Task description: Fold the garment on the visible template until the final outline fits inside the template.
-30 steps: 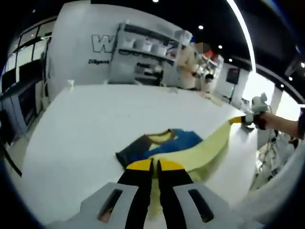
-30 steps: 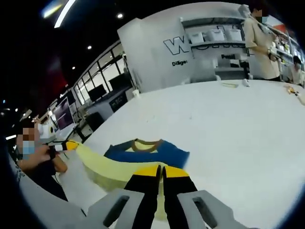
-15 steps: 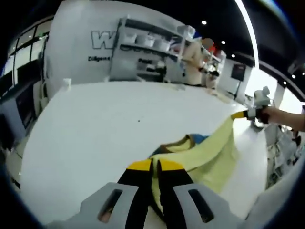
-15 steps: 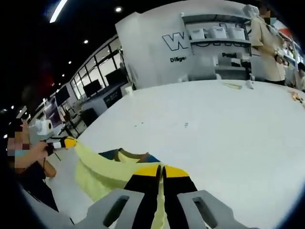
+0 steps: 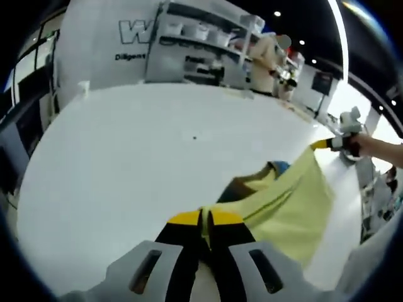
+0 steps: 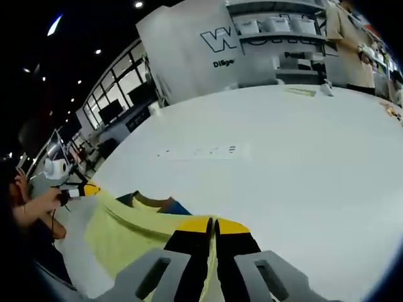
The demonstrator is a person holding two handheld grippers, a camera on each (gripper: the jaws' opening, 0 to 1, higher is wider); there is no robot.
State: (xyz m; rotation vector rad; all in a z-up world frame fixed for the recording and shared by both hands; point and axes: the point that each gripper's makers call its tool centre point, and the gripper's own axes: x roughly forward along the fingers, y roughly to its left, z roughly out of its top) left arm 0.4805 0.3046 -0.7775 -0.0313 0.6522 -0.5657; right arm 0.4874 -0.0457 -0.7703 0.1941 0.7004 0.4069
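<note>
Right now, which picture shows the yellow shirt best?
The left gripper view: the yellow shirt stretches wide between the left gripper and the right gripper, with its brown collar and a bit of blue showing. The right gripper view shows the same shirt lower in the picture, partly behind that gripper.

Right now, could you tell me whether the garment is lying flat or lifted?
Lifted: the garment hangs stretched between the shut left gripper and right gripper.
</note>
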